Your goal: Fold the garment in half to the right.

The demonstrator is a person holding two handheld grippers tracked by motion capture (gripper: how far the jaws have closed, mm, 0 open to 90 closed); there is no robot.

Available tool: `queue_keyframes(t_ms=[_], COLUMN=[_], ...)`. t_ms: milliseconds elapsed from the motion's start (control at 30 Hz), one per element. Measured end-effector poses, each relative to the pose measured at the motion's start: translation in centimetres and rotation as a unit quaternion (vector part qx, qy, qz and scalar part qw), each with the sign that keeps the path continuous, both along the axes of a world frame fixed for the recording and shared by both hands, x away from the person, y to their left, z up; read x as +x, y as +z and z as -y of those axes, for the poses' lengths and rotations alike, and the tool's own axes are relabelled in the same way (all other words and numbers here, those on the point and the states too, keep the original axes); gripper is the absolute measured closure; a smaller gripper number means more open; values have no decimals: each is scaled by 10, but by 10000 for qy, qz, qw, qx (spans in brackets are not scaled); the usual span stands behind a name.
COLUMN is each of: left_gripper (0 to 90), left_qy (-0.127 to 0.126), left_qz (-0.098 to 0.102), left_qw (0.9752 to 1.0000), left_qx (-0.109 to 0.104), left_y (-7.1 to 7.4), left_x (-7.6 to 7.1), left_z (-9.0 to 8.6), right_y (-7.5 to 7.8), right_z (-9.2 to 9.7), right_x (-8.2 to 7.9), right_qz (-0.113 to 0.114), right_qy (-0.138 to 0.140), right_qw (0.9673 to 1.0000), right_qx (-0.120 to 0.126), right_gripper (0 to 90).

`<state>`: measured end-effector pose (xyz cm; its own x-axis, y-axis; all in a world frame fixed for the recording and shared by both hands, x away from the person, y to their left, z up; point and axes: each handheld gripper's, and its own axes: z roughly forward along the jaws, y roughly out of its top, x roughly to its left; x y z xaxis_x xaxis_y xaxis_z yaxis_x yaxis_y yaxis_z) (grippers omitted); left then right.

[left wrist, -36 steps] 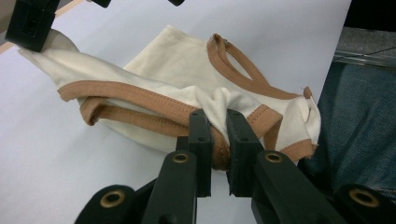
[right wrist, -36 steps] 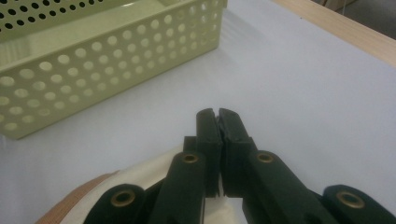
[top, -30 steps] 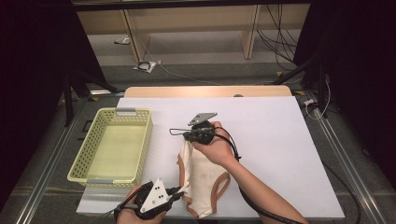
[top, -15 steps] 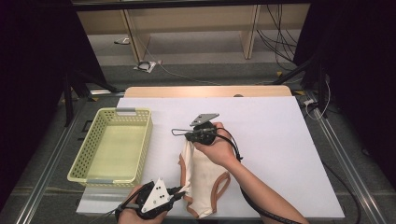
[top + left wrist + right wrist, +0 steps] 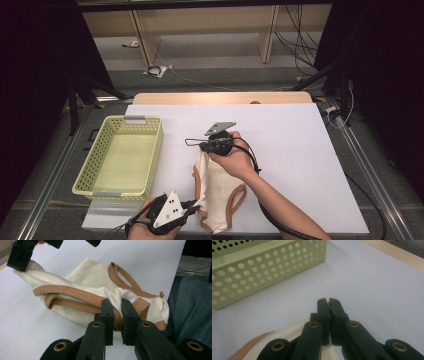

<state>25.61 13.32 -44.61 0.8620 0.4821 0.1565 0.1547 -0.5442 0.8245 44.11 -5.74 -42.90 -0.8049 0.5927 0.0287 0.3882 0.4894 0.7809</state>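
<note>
A cream cloth garment with tan trim (image 5: 217, 192) lies bunched on the white table near its front edge. My left gripper (image 5: 192, 206) is at the garment's near left corner, shut on a fold of tan trim and cream cloth (image 5: 117, 321). My right gripper (image 5: 200, 148) is at the garment's far end, jaws shut, and cream cloth (image 5: 294, 333) runs up under them. In the left gripper view the right gripper (image 5: 21, 255) shows at the top left, holding the garment's far tip.
A pale green perforated basket (image 5: 150, 131) stands left of the garment, its side wall (image 5: 262, 270) close to my right gripper. White table surface (image 5: 300, 150) stretches to the right and back. A wooden strip (image 5: 220, 97) runs along the far edge.
</note>
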Motion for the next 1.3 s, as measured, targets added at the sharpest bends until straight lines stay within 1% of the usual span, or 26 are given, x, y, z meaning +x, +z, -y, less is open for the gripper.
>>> queue_keyframes(t_ms=[333,700,767,900,1133,1267,1300], left_gripper=[822,822,822,822,822,822,822], left_qy=[-34,-59,-59,-54,-90,-92,-95], left_qz=[11,1,-1,-8,2,-5,-3], left_qw=[10000,10000,10000,10000,10000,10000,9999], left_qx=[11,28,31,20,27,37,40], left_y=[1,2,1,1,1,1,1], left_x=[0,0,0,0,1,1,1], left_z=[2,4,4,5,7,7,7], right_y=[-1,-1,-1,-1,-1,-1,-1], right_z=[2,5,6,7,10,11,11], right_x=[-1,-1,-1,-1,-1,-1,-1], right_qz=[-27,0,-36,-27,-6,-16,-54], right_qy=[-20,-26,-55,-56,-47,-63,-80], right_qw=[10000,10000,10000,10000,10000,10000,9999], right_qx=[-11,-14,-22,-6,-51,-21,-29], right_gripper=[885,885,885,885,885,885,885])
